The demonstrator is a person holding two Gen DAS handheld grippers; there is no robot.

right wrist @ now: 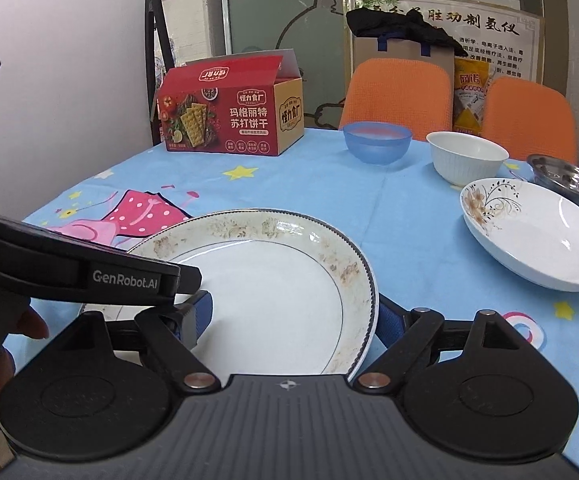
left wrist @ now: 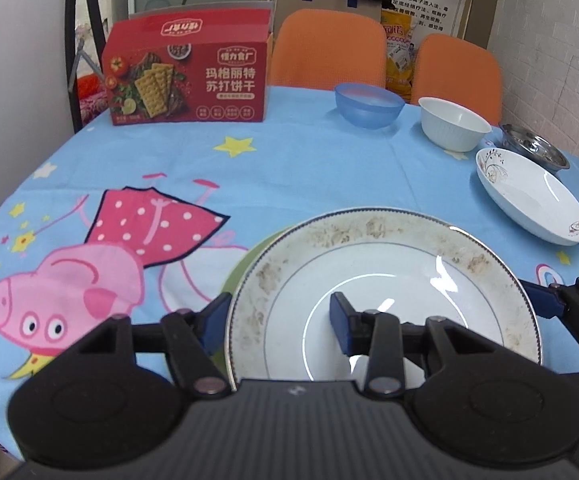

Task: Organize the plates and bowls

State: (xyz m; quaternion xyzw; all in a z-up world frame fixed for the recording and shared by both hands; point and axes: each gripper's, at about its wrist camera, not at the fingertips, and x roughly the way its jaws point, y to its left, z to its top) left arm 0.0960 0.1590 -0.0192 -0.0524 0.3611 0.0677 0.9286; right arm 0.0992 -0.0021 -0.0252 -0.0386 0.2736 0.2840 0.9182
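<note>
A large white plate with a worn gold rim lies near the table's front edge, over a green plate that shows only at its left. My left gripper straddles the white plate's left rim, one pad just outside the edge and the other over the well. My right gripper straddles the right rim with a wider gap. I see no pad pressing on the plate. One finger of the right gripper shows in the left wrist view. The left tool's black housing covers the plate's left side in the right wrist view.
On the blue cartoon tablecloth a floral white dish, a steel bowl, a white ribbed bowl and a blue bowl stand far right. A red cracker box stands far left, with orange chairs behind.
</note>
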